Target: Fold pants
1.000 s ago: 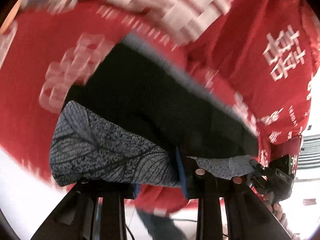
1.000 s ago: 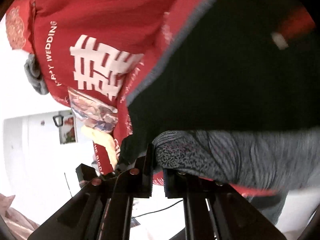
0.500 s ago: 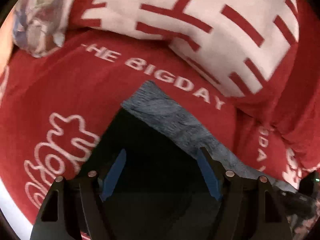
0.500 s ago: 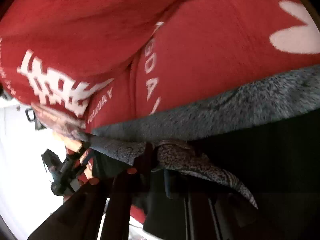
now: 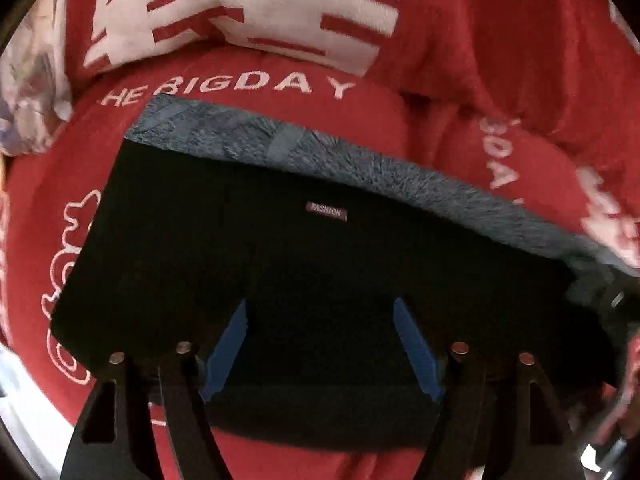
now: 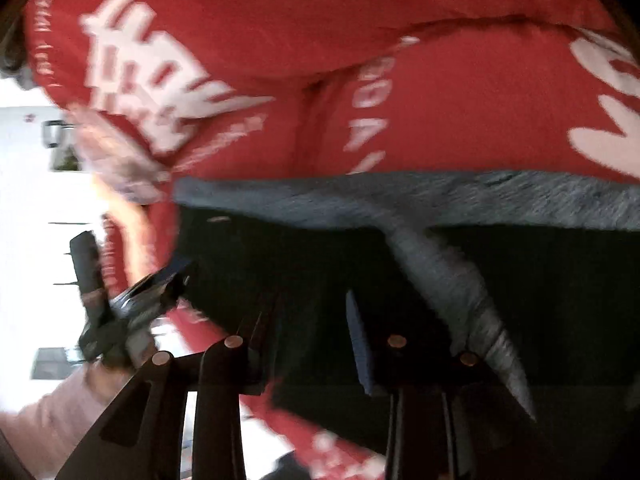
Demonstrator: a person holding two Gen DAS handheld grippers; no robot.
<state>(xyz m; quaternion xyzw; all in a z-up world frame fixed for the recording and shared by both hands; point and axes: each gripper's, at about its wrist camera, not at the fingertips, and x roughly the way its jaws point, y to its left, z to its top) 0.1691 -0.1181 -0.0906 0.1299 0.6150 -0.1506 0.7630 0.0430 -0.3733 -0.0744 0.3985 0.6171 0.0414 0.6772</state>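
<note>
L view: pants (image 5: 304, 264) lie folded on red blanket (image 5: 280, 128), right under L claw (image 5: 320, 344); jaws opening, nothing pinched. R view: R claw (image 6: 312, 336) opening too, over pants' edge (image 6: 400, 264), pads off cloth.

both grippers, left (image 5: 320, 344) and right (image 6: 312, 332), opening, fingers apart.

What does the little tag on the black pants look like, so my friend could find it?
Start at the big red blanket with white writing. On it lie the black pants, folded, with a fuzzy grey lining showing along the far edge. Just below that grey strip is the tag: a small dark red rectangle reading FASHION in pale letters, the only mark on the plain black cloth.
</note>
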